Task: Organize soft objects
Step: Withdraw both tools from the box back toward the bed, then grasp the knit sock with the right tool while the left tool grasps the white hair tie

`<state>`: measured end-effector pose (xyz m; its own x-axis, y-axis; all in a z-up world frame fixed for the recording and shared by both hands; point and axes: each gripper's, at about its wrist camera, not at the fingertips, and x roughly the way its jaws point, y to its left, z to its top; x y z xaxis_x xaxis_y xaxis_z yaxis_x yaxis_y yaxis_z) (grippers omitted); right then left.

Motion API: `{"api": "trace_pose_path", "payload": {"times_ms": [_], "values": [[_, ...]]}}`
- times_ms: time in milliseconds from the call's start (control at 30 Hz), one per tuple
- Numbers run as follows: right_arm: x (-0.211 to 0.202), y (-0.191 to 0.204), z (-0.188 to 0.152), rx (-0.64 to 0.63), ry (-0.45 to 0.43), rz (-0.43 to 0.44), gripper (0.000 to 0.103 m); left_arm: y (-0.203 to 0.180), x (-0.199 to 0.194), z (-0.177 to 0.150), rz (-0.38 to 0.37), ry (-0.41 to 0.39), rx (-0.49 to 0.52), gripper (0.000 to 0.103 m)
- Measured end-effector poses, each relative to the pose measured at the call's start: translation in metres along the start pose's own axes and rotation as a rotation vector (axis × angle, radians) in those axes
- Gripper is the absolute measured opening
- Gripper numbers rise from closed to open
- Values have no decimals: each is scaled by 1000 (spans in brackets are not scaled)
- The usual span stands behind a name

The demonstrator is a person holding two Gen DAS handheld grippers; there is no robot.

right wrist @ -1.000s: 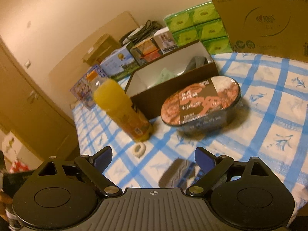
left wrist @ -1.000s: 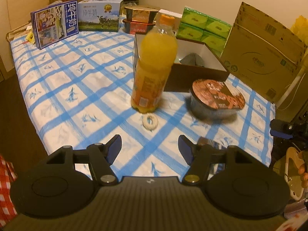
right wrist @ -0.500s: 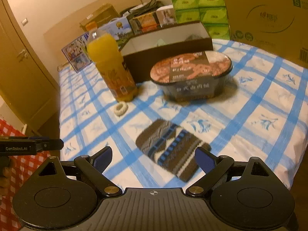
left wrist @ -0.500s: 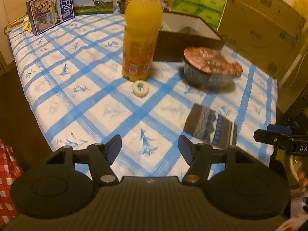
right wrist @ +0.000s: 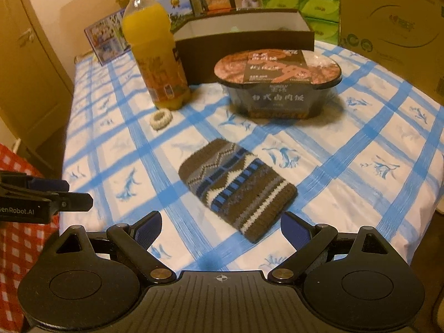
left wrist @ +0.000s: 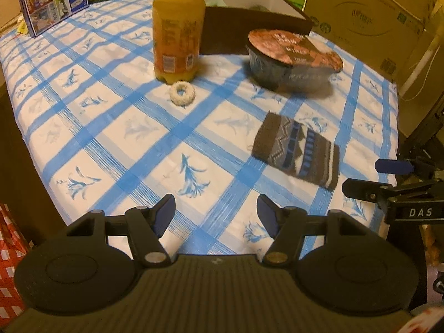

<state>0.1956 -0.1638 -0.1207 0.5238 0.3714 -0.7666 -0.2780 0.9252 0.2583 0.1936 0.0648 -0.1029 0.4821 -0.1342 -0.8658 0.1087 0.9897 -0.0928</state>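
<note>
A brown knitted sock (right wrist: 236, 186) with blue and white bands lies flat on the blue-checked tablecloth (right wrist: 347, 172). My right gripper (right wrist: 221, 223) hovers just short of its near end, open and empty. In the left wrist view the sock (left wrist: 297, 149) sits ahead and to the right of my left gripper (left wrist: 216, 212), which is open with nothing between its fingers. A small white fluffy ring (left wrist: 182, 93) rests by the foot of an orange juice bottle (left wrist: 177, 27). An open dark box (right wrist: 244, 36) stands behind; something pale shows inside.
A sealed instant-meal bowl (right wrist: 279, 83) stands between the sock and the box. Green tissue packs (right wrist: 302, 0), milk cartons (left wrist: 52, 2) and a big cardboard carton (right wrist: 394, 27) line the far edge. The table's near edge drops off under both grippers.
Both grippers have sunk and tipped downward toward the table. The sock, barely visible a second ago, now lies in full view ahead of the right gripper. Jaw openings look unchanged.
</note>
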Motion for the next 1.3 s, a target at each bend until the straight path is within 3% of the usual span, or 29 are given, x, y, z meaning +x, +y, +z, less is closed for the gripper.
{"api": "trace_pose_path", "payload": {"times_ms": [467, 1033, 1300], "values": [[33, -2, 8, -28, 31, -10, 92, 9, 32, 8, 6, 40, -13, 62], [90, 4, 12, -277, 1, -85, 93, 19, 64, 18, -10, 26, -30, 62], [113, -10, 20, -251, 14, -66, 102, 22, 73, 20, -13, 12, -27, 62]]}}
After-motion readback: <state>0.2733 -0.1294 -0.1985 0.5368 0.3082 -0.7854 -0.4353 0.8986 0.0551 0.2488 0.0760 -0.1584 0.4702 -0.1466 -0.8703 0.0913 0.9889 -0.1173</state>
